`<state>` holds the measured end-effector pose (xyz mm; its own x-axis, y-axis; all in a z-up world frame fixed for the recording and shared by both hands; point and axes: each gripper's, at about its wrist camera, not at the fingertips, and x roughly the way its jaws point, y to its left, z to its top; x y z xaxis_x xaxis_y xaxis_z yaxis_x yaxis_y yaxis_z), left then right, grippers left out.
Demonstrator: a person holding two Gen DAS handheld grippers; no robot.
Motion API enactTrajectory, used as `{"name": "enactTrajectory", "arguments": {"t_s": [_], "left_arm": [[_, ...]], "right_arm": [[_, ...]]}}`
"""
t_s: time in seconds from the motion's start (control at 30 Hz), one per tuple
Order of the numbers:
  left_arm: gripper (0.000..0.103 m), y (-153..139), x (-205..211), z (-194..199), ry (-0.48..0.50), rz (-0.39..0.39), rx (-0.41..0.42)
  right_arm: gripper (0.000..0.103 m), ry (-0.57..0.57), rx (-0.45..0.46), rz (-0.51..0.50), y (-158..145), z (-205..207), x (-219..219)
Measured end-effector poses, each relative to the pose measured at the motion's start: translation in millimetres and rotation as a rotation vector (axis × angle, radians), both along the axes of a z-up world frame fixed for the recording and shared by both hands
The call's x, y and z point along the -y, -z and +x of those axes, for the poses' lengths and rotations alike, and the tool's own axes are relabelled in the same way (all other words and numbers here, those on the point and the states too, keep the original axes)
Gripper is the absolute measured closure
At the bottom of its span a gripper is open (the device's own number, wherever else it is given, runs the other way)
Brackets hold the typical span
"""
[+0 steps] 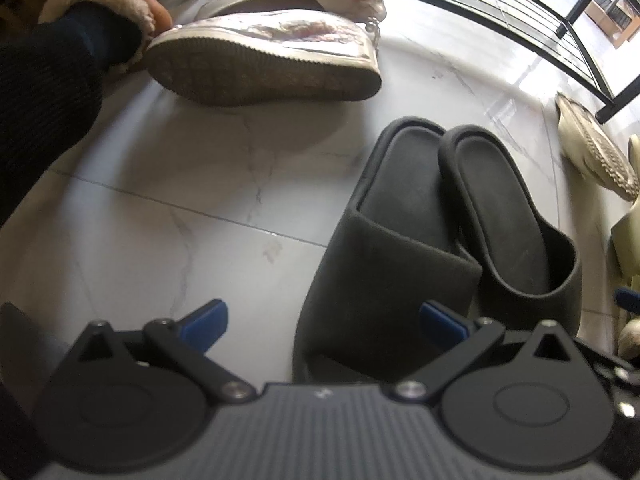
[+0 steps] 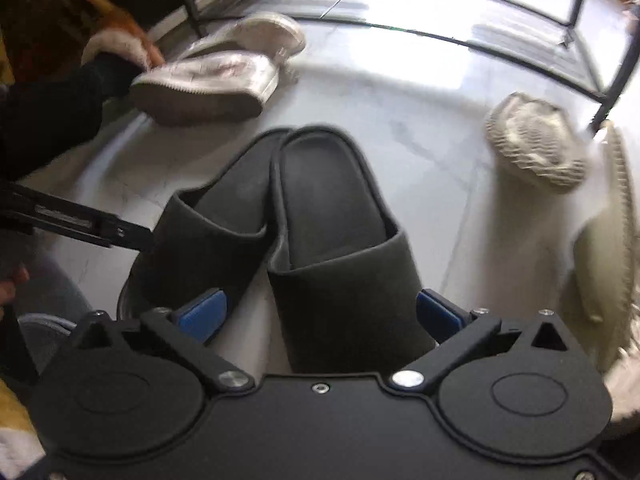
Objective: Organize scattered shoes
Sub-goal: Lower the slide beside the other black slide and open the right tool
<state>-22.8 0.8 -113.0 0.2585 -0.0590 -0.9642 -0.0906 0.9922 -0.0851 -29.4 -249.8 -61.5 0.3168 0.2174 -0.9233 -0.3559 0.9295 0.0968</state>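
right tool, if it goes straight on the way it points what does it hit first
Most likely the nearer dark slide: its strap sits between the open right tool fingers already. Depth is hard to judge, so contact may be close.

slides (image 1: 460, 216) side by side | boots (image 1: 272, 52) behind-left | clogs (image 2: 540, 148) right
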Motion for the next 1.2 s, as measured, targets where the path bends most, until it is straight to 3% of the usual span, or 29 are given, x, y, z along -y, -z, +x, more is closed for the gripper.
{"name": "enactTrajectory", "arguments": {"t_s": [0.27, 0.57, 0.7, 0.9, 1.0, 1.1, 1.2], "left_arm": [[0.001, 4, -2, 3, -0.020, 0.010, -0.011], [0.001, 7, 0, 3, -0.020, 0.016, -0.026], [0.001, 6, 0, 4, -0.020, 0.016, -0.020], [0.001, 7, -1, 3, -0.025, 0.010, -0.027], [0.001, 5, -2, 4, -0.023, 0.007, -0.019], [0.001, 5, -4, 4, -0.031, 0.005, -0.016], [0.001, 5, -4, 4, -0.037, 0.004, -0.020]], "right_arm": [[0.000, -0.264, -0.005, -0.212, 32, 18, -27], [0.000, -0.213, -0.046, -0.176, 41, 26, -21], [0.000, -0.022, -0.079, -0.223, 44, 24, -28], [0.000, 0.253, -0.140, -0.213, 39, 16, -20], [0.000, 0.365, -0.138, -0.180, 37, 15, -7], [0.000, 0.564, -0.128, -0.090, 31, 18, 22], [0.000, 0.620, -0.161, -0.048, 30, 20, 31]]}}
